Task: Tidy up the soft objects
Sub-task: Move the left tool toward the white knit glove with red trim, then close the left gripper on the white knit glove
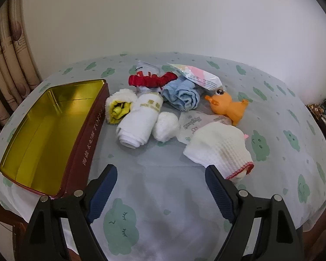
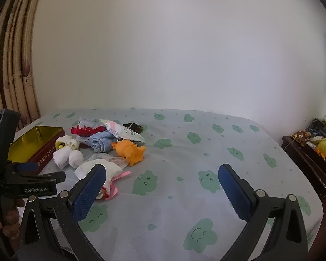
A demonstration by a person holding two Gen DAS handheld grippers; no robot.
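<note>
Cloud-print tablecloth (image 1: 163,174) under open tin (image 1: 54,130) and soft-item pile (image 1: 180,100).

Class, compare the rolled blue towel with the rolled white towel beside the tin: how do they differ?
The blue towel is plain and lies farther from the tin; the white towel bears gold lettering and lies nearer it. The blue roll looks looser, the white one tighter. Both lie rolled on the tablecloth.

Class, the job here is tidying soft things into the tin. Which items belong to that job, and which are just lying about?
Belong to the job:
open tin
rolled white towel
blue cloth
red scrunchie
knitted white mitten
orange duck toy

Just lying about:
curtain
cluttered side cabinet
</note>
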